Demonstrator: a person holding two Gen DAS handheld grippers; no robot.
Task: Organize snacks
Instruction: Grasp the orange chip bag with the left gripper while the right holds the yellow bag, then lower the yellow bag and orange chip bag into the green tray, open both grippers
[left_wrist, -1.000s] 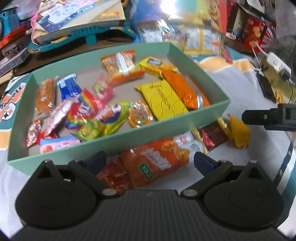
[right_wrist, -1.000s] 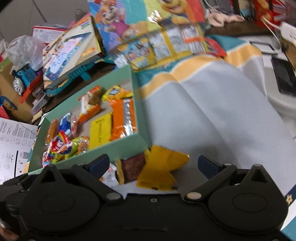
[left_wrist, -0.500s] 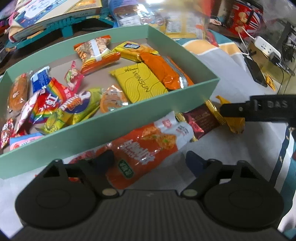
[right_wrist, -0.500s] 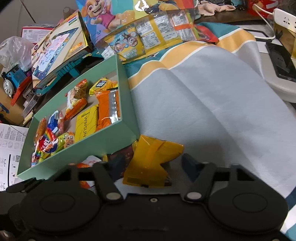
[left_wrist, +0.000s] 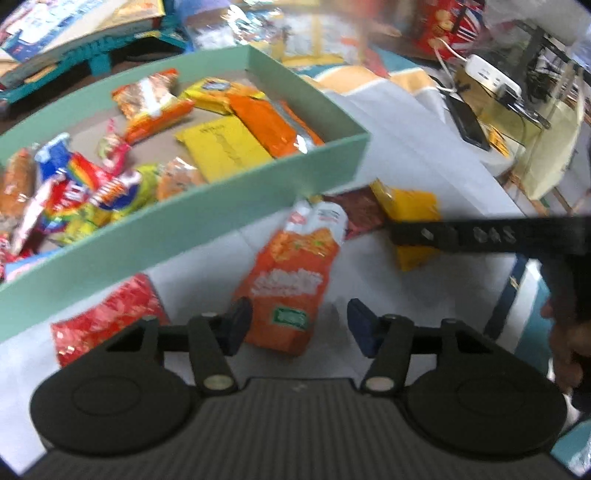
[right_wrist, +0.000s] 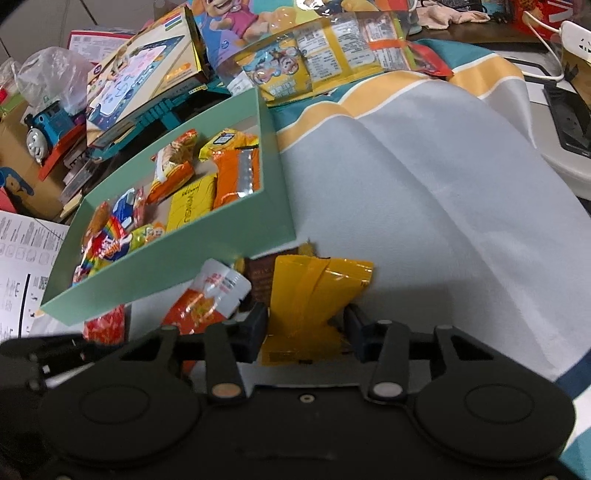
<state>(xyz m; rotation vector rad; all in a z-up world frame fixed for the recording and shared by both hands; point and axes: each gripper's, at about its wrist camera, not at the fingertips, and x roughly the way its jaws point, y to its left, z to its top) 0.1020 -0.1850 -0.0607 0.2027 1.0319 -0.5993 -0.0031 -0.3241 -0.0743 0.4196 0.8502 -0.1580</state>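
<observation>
A mint-green box (left_wrist: 207, 229) (right_wrist: 177, 266) holds several snack packets. In front of it on the cloth lie an orange packet (left_wrist: 291, 280) (right_wrist: 201, 306), a red packet (left_wrist: 107, 325), a brown packet (left_wrist: 360, 212) (right_wrist: 260, 275) and a yellow packet (left_wrist: 410, 206) (right_wrist: 314, 295). My left gripper (left_wrist: 300, 325) is open, its fingers on either side of the orange packet's near end. My right gripper (right_wrist: 304, 334) is open with its fingers close on both sides of the yellow packet; its finger shows in the left wrist view (left_wrist: 461, 236).
Toy boxes (right_wrist: 140, 74), a toy train (right_wrist: 44, 125) and large snack bags (right_wrist: 332, 48) crowd the back. A power strip (left_wrist: 491, 74) and a phone (left_wrist: 467, 122) lie at the right. Grey cloth (right_wrist: 424, 184) stretches right of the box.
Both grippers moved forward and down toward the loose packets. The right fingers have narrowed around the yellow packet. The left fingers now straddle the orange packet's end.
</observation>
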